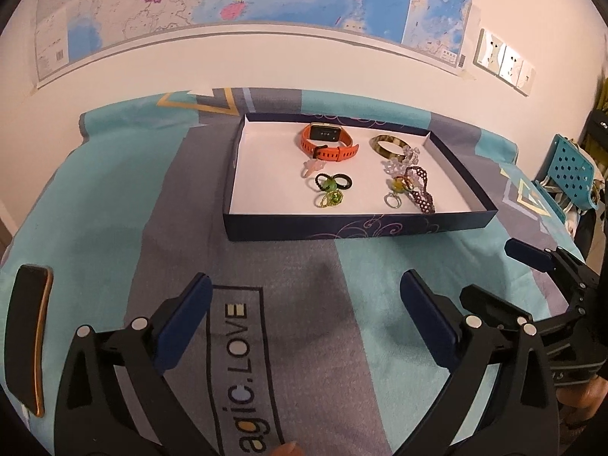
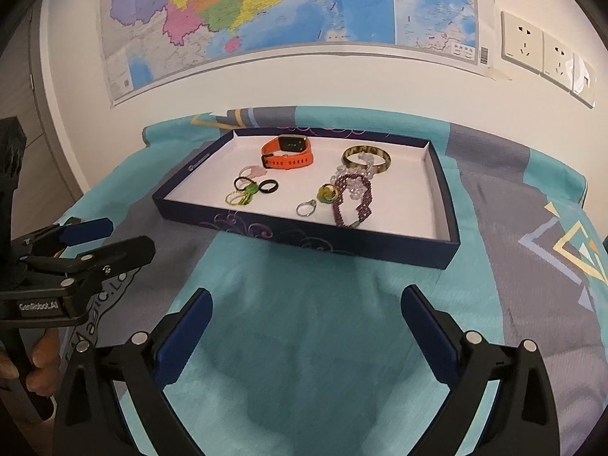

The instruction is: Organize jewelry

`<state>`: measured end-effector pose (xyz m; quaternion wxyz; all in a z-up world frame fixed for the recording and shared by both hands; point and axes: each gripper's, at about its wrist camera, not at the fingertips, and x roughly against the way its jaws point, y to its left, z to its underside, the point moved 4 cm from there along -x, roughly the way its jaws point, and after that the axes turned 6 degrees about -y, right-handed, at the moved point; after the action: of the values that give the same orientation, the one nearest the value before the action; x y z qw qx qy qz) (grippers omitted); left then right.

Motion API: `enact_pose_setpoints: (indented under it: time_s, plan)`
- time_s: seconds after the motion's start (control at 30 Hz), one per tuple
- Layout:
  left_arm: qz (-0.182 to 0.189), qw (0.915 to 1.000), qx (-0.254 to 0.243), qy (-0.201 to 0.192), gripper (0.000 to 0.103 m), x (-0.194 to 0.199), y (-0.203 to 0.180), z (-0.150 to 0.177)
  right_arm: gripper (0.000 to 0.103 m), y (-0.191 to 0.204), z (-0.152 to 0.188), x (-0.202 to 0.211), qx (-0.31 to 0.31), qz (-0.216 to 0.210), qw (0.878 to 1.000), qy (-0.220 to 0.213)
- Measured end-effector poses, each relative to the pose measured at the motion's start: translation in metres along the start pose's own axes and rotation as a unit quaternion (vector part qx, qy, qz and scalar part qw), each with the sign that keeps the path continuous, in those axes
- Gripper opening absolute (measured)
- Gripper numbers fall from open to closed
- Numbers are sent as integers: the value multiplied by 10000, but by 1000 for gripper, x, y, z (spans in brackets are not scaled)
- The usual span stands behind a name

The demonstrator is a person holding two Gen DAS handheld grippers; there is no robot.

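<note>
I held my left gripper [image 1: 306,317] and right gripper [image 2: 306,332] low over the teal and grey cloth [image 2: 296,361], both with jaws spread wide and nothing between them. Ahead of me the dark blue tray [image 2: 380,252] sat on the cloth near the wall. Inside it lay an orange watch [image 2: 287,152], a horn-patterned bangle [image 2: 383,157], a purple beaded bracelet [image 2: 351,201] and several rings [image 2: 306,208].

A cloth-covered table [image 2: 304,342] carries a dark tray [image 2: 342,243] and a phone [image 1: 28,338].
</note>
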<state>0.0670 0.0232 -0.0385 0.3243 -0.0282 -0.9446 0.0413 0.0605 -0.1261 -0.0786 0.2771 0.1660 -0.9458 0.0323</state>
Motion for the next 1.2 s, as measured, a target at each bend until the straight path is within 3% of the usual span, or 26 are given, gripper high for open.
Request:
enact_pose_setpoints:
  time_s: [1.2]
  plan:
    - [-5,9997,-152,187,97,-1,-12,13,96,-4,8,3,-118,56,9999,20]
